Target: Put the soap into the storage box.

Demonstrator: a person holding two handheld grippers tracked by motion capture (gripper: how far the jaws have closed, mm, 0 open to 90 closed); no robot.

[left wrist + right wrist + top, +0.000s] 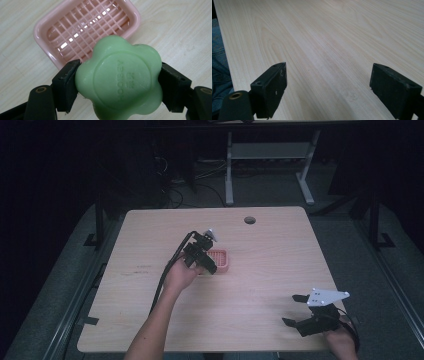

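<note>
Pinching a green flower-shaped soap bar point(118, 80) by its edges, left gripper point(117, 82) hovers just short of pink slatted soap dish point(42, 27); slick soap may squirt free. Right gripper point(328, 90) idles spread.

The green soap point(118, 78) is looking smooth and waxy – the pink dish point(86, 30) is showing glossy plastic, the table point(332, 45) is showing pale matt woodgrain.

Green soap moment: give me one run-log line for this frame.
left gripper: shut on green soap | pink soap dish: empty, beyond soap | right gripper: open, idle over table
</note>
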